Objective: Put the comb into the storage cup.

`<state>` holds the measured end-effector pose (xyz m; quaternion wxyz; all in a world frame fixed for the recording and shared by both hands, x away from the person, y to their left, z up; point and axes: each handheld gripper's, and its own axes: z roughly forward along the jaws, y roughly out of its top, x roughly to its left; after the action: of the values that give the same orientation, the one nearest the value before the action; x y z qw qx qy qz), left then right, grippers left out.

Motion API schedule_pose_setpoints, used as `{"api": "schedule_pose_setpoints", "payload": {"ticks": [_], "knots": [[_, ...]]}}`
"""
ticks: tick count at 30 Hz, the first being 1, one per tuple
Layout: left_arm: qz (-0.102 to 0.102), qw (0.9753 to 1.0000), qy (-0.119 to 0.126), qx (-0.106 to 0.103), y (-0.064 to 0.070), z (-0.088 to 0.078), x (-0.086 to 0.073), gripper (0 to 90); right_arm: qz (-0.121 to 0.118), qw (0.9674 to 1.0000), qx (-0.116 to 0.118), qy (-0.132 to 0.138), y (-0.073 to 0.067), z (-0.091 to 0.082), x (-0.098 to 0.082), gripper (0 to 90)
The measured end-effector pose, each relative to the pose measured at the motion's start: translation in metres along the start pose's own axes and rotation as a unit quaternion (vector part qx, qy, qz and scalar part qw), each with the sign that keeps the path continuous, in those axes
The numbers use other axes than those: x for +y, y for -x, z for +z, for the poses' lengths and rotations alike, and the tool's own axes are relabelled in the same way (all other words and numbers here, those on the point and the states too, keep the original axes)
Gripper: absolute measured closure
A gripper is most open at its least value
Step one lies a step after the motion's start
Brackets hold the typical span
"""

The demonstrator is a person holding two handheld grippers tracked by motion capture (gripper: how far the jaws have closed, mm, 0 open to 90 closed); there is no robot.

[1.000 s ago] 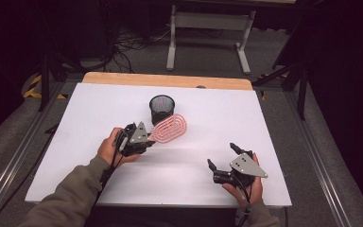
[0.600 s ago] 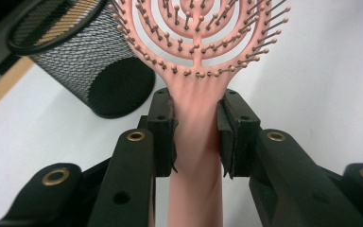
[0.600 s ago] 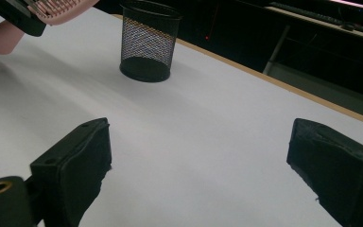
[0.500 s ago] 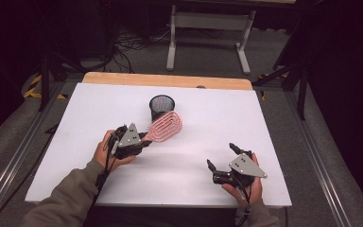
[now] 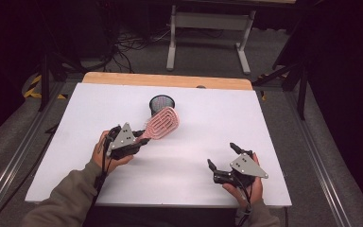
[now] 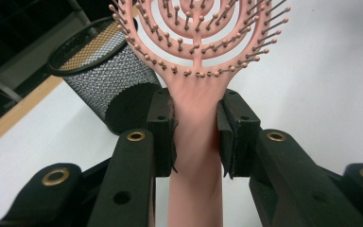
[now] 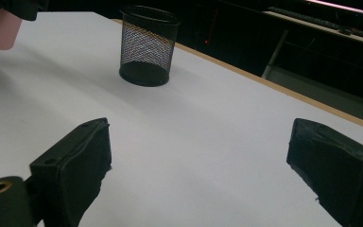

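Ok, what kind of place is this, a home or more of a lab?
Probably a lab or recording workspace: a bare white table on grey carpet, loose cables on the floor behind it, and metal stand legs in a dark room.

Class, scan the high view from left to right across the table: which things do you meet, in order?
Left gripper → pink hairbrush → right gripper. The mesh cup overlaps the brush, so it is left out.
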<state>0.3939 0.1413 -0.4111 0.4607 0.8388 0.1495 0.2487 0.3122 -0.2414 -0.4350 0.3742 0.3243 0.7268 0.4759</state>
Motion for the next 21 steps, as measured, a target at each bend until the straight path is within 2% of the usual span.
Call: {"api": "schedule_pose_setpoints", "payload": {"ticks": [5, 7, 9, 15, 21], "knots": [[-0.001, 0.9999, 0.010, -0.003, -0.002, -0.003, 0.000, 69.9, -0.002, 1.0000, -0.001, 0.001, 0.000, 0.000, 0.000, 7.6], [-0.012, 0.9996, 0.024, -0.008, -0.004, -0.004, -0.001, 69.9, -0.003, 1.0000, -0.001, 0.000, 0.000, 0.000, 0.000, 7.6], [-0.012, 0.9996, 0.026, -0.008, -0.004, -0.005, -0.001, 70.0, -0.004, 1.0000, 0.001, -0.001, -0.001, 0.001, 0.000, 7.6], [-0.011, 0.9991, 0.040, -0.001, -0.006, -0.010, 0.000, 69.9, -0.004, 1.0000, -0.001, 0.000, -0.001, 0.001, 0.001, 7.7], [-0.020, 0.9983, 0.054, 0.009, -0.005, -0.013, 0.000, 69.9, -0.004, 1.0000, -0.003, 0.004, 0.000, 0.001, 0.003, 7.7]]}}
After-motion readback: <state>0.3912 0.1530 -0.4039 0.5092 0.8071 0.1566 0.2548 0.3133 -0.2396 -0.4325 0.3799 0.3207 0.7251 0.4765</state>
